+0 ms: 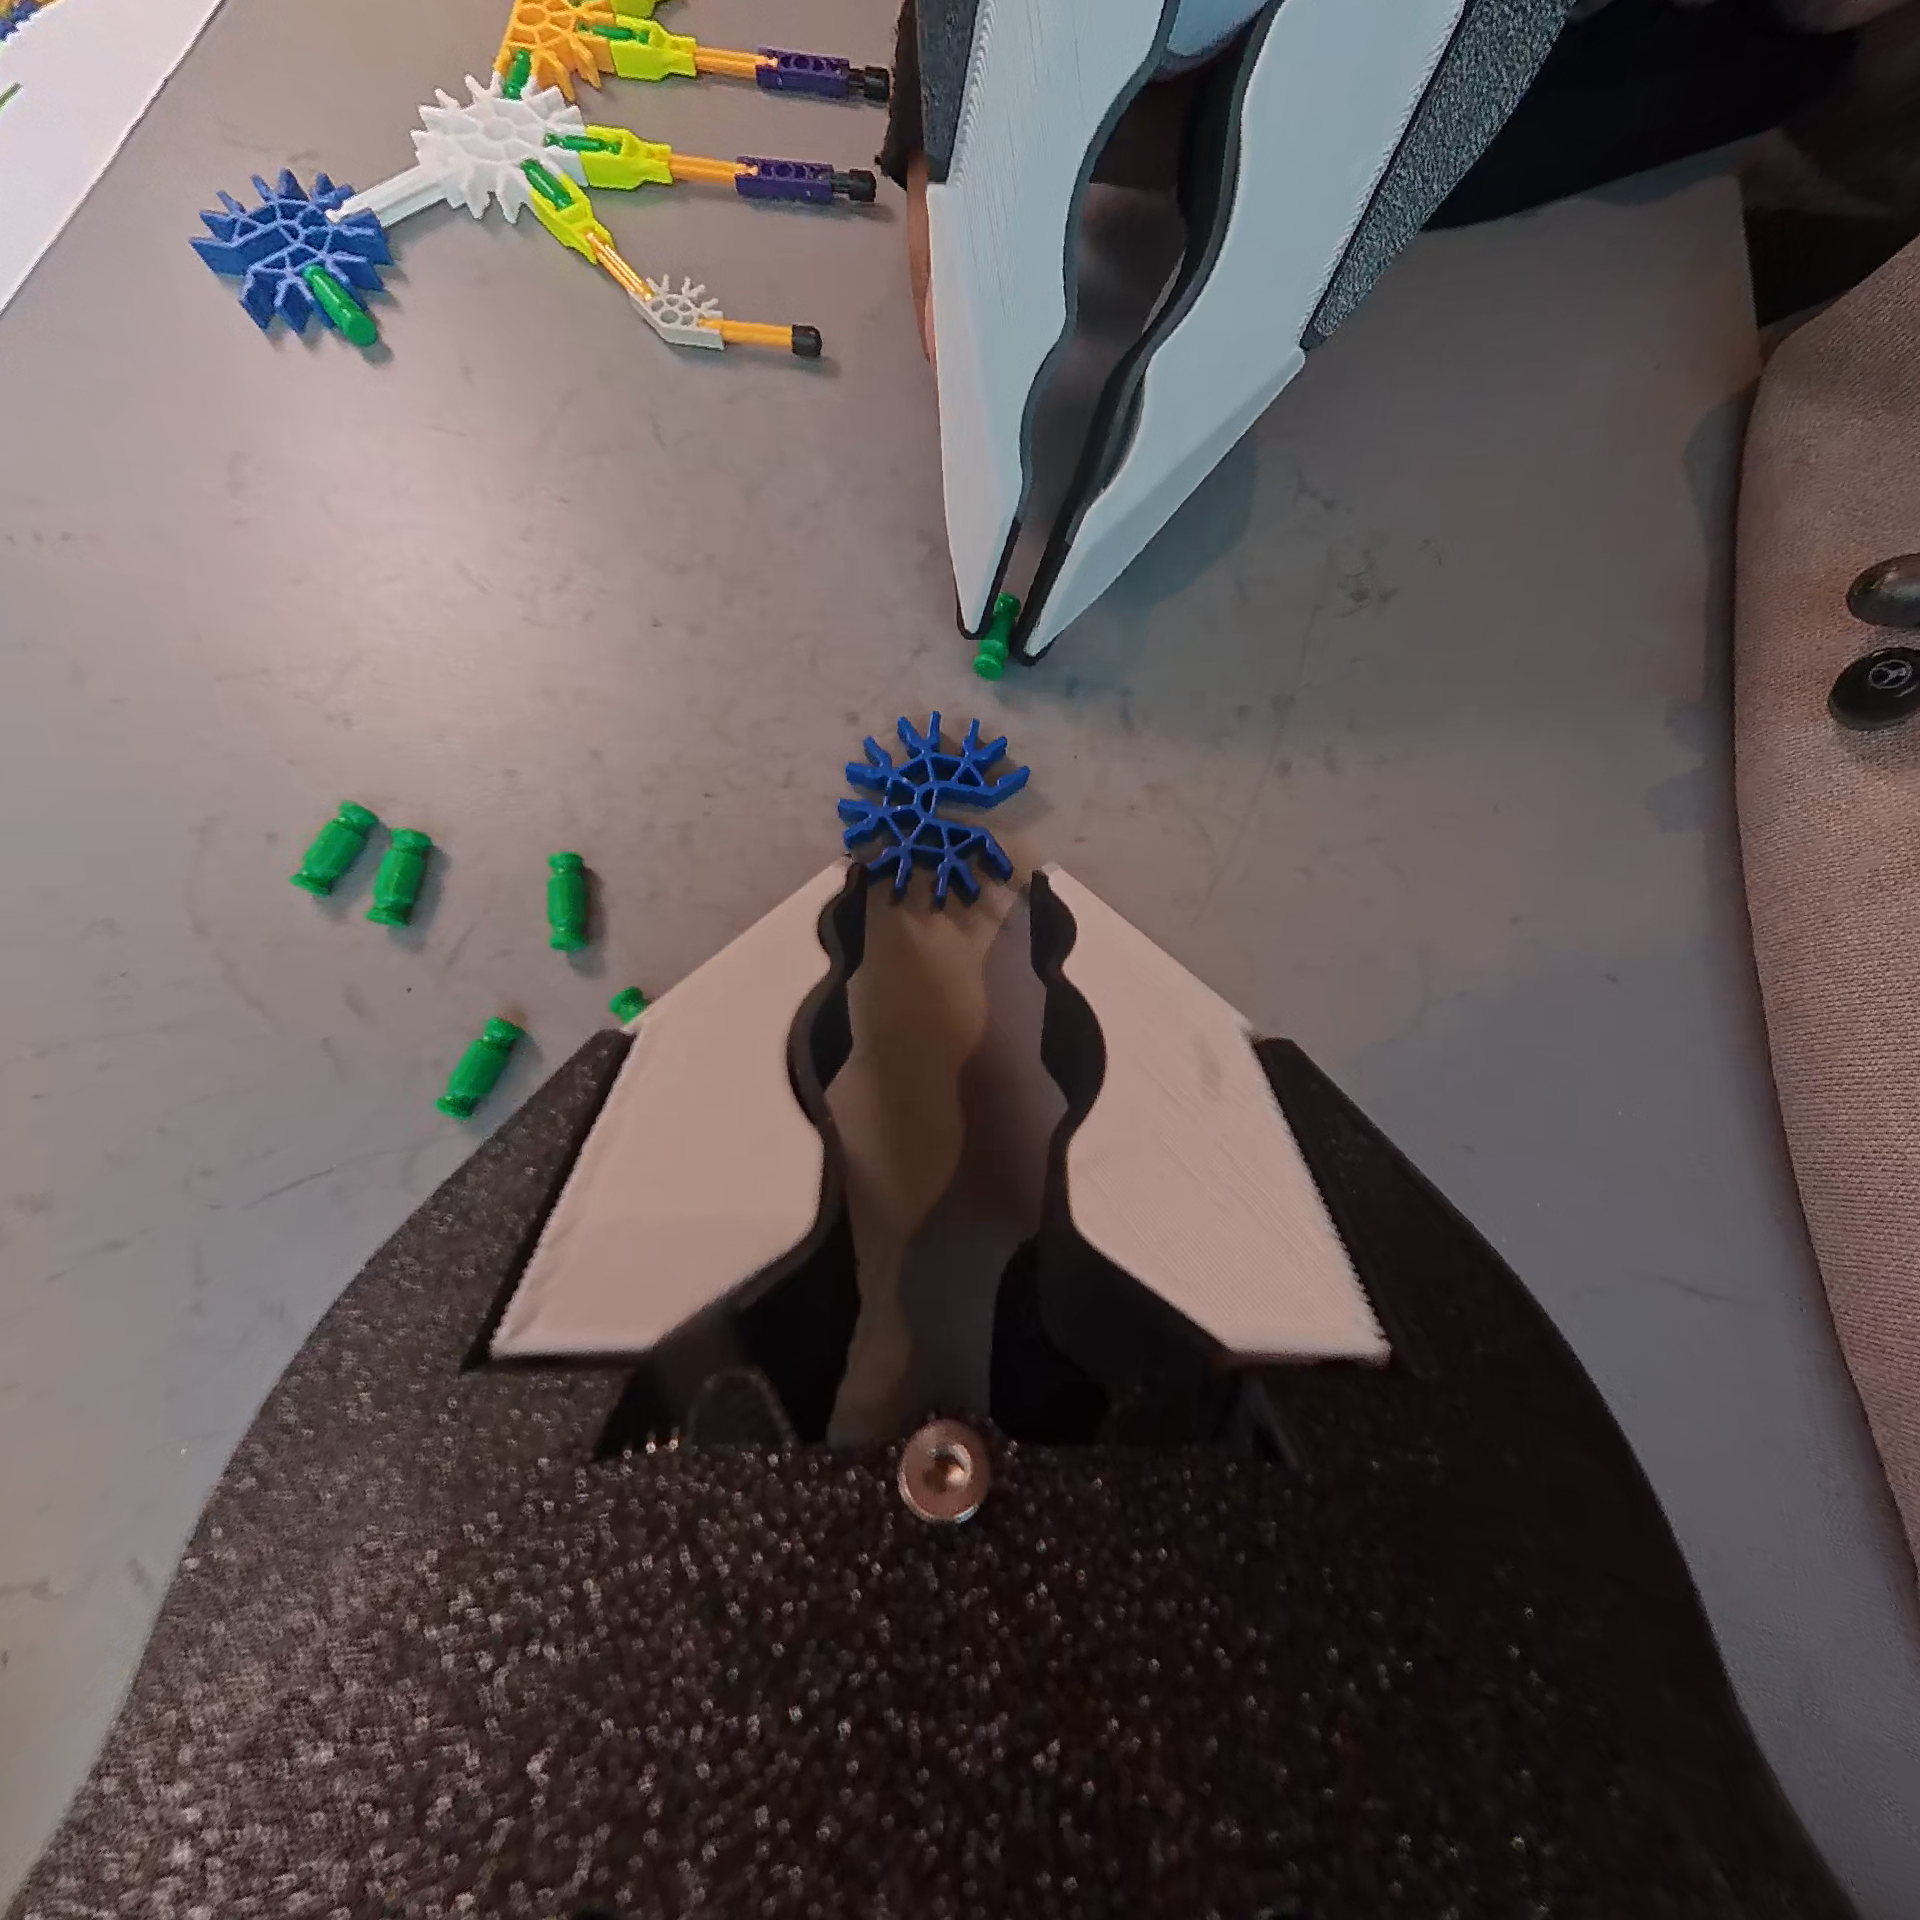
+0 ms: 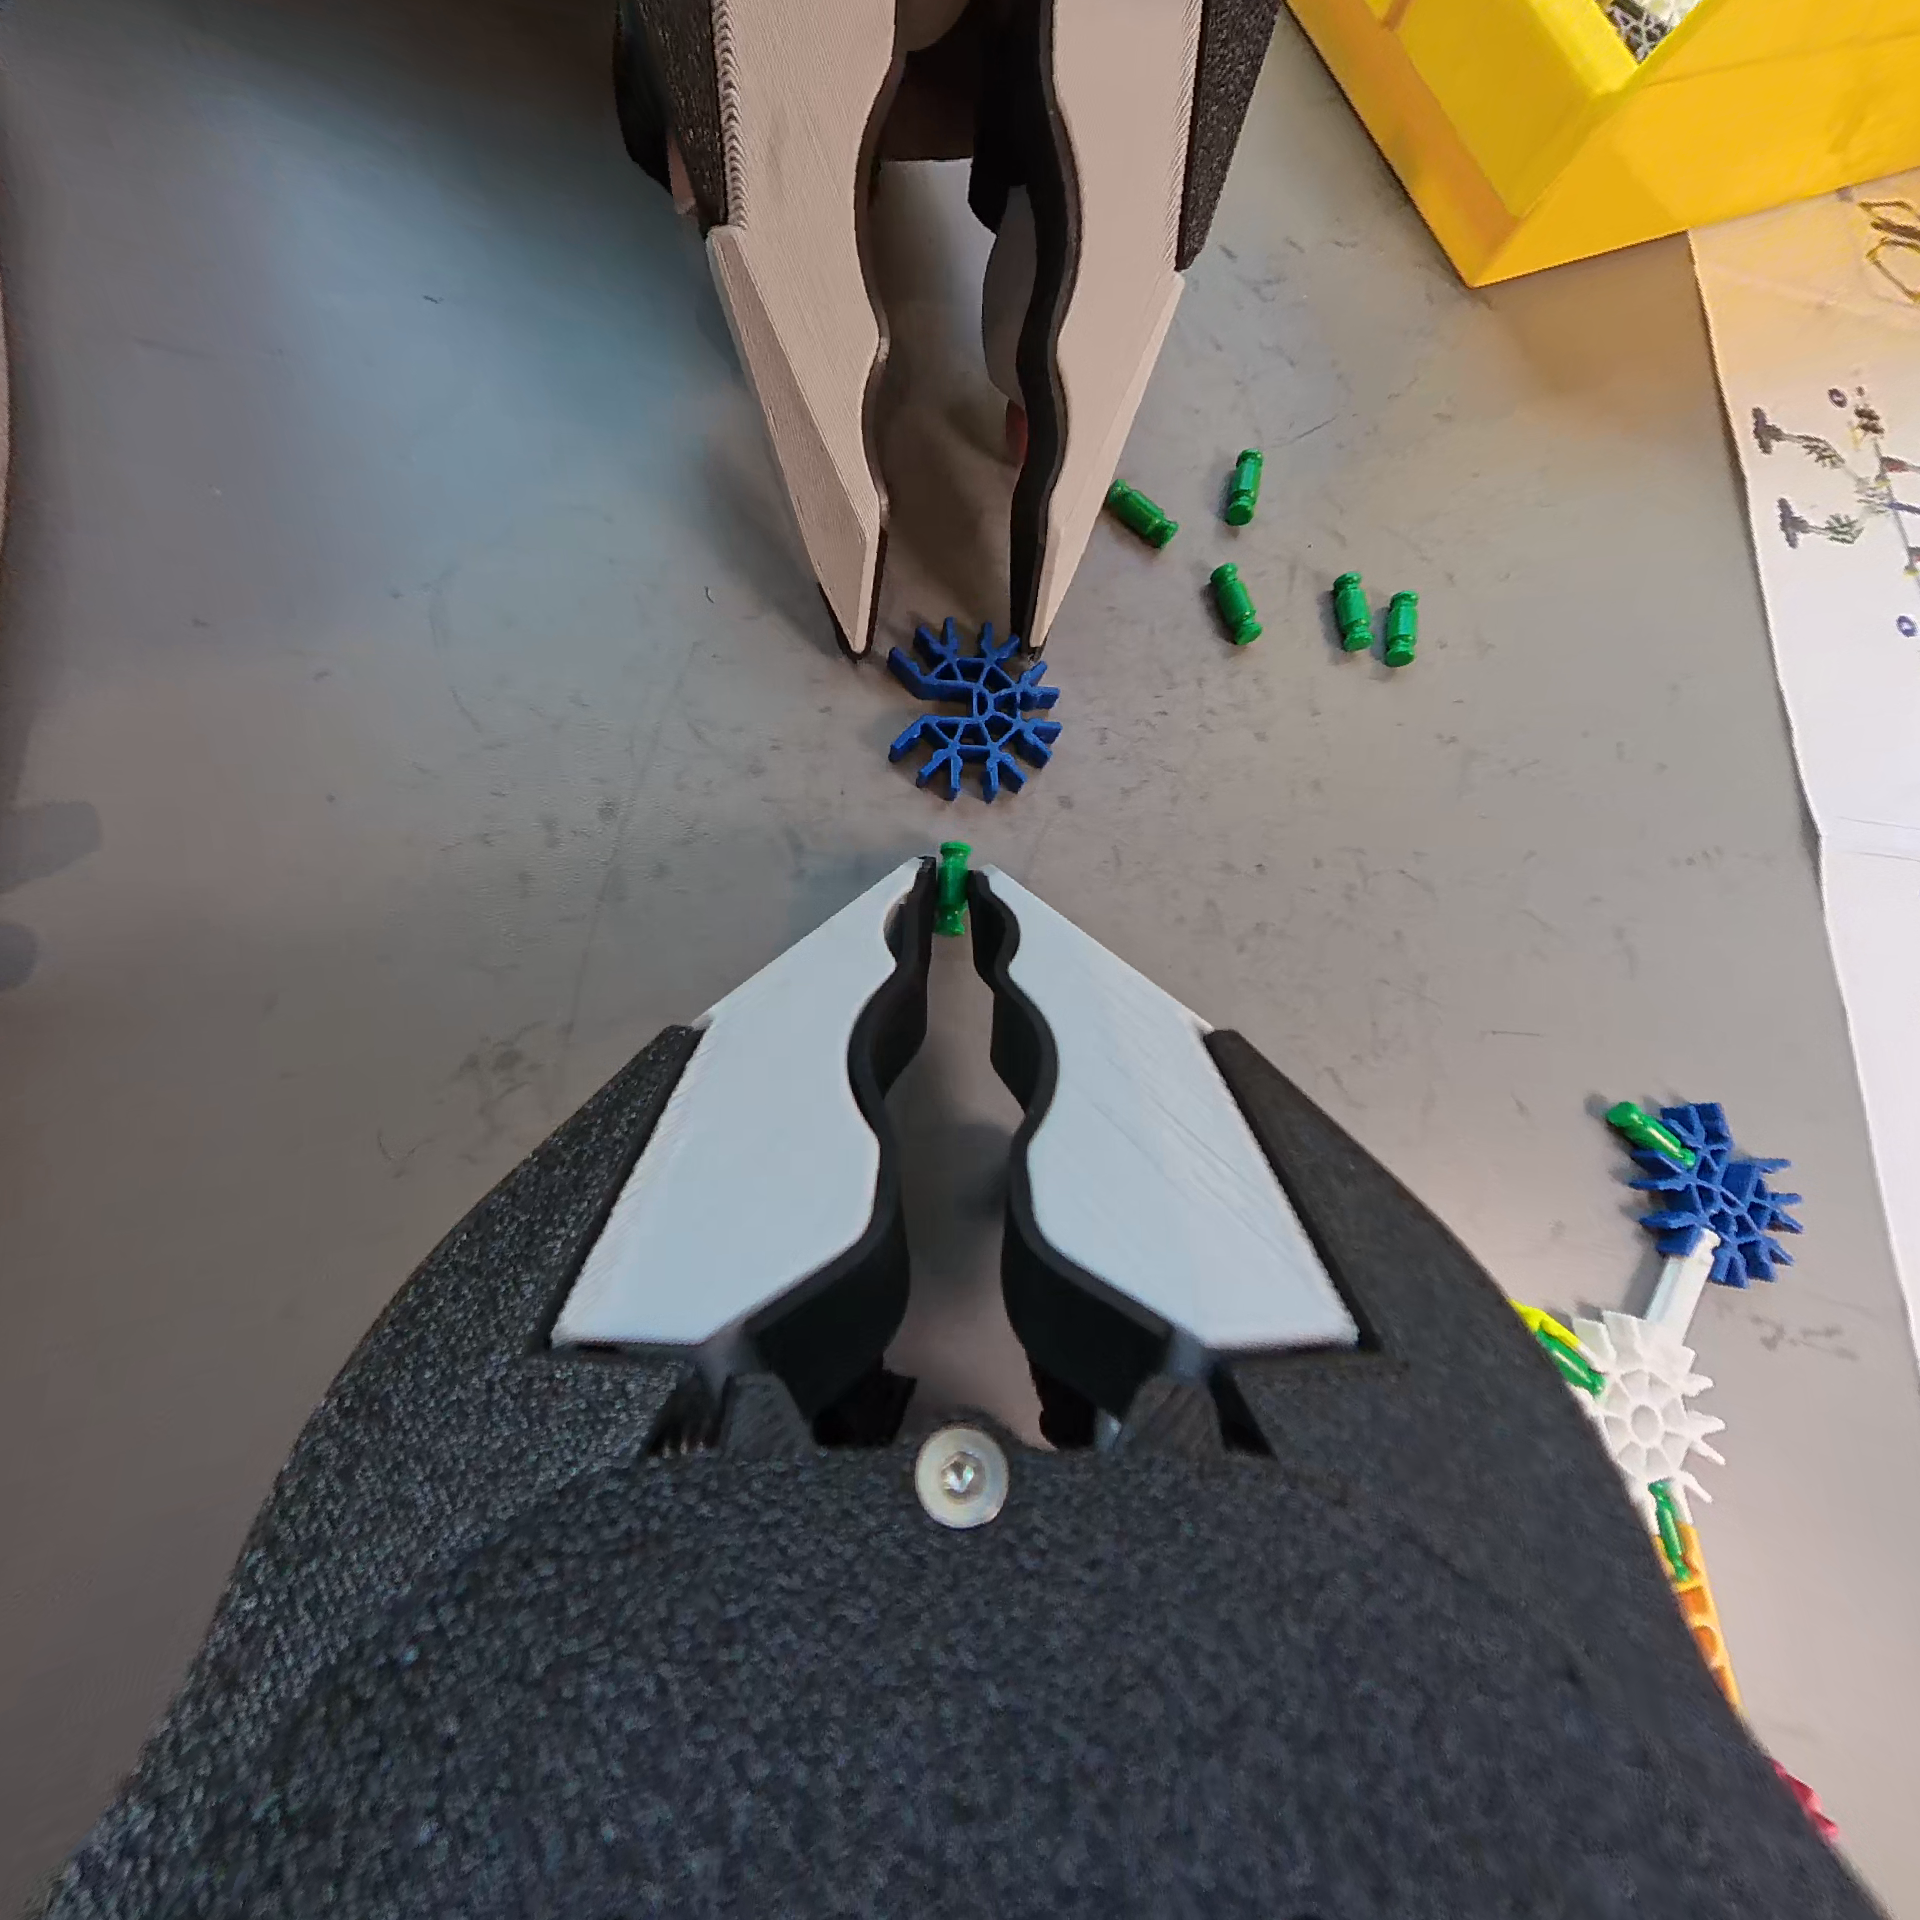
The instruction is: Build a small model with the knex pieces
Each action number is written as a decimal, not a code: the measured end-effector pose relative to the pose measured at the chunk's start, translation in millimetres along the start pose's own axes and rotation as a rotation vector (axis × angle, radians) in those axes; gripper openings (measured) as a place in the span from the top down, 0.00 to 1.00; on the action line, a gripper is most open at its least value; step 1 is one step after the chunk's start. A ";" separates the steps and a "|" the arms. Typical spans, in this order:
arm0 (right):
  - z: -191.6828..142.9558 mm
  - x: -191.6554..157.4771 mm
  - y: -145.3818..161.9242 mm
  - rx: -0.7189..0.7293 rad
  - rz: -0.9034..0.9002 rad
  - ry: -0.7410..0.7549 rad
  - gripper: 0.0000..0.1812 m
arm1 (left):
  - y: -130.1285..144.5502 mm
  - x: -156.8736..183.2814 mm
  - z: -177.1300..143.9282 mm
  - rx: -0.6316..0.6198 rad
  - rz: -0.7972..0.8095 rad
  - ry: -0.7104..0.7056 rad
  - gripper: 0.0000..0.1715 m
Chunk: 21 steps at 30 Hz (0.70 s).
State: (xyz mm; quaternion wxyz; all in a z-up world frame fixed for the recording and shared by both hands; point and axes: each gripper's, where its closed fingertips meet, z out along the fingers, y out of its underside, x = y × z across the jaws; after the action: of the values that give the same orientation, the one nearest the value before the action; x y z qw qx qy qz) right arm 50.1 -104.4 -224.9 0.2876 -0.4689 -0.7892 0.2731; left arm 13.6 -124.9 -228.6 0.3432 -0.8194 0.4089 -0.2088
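Note:
A loose blue snowflake-shaped connector [image 1: 930, 805] lies flat on the grey table [image 1: 1351, 935]; it also shows in the right wrist view [image 2: 975, 715]. My left gripper [image 1: 943, 875] is open, its two fingertips straddling the connector's near edge; from the right wrist view [image 2: 948, 646] the tips sit at either side of that edge. My right gripper [image 2: 952, 875] is shut on a short green rod [image 2: 950, 891] that points toward the connector, a small gap away. In the left wrist view the right gripper [image 1: 1000, 642] holds the green rod [image 1: 995, 649] low over the table.
Several loose green rods [image 1: 395, 873] lie left of my left gripper, also seen in the right wrist view [image 2: 1236, 603]. A built assembly of blue, white, yellow and purple parts [image 1: 499, 145] lies far left. A yellow bin [image 2: 1538, 135] and a printed sheet [image 2: 1849, 520] lie beyond. Beige fabric [image 1: 1829, 935] borders the table. There is about 5 centimetres between the tips of the two grippers.

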 end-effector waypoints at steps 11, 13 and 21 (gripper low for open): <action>-2.8 3.8 -3.2 0.033 0.020 0.009 0.97 | -0.8 0.7 1.5 0.003 0.022 -0.010 0.87; -3.3 4.6 -3.6 0.037 0.022 0.011 0.97 | -1.1 1.3 1.7 0.005 0.022 -0.007 0.87; -5.3 7.0 -1.7 0.039 0.029 0.018 0.97 | -0.5 -6.6 -7.8 0.014 0.036 -0.035 0.81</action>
State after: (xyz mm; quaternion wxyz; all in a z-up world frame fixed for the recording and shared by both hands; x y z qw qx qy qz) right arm 50.1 -97.9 -218.7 0.3001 -0.4769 -0.7742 0.2884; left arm 5.2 -122.4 -223.3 0.3596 -0.8130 0.4160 -0.1913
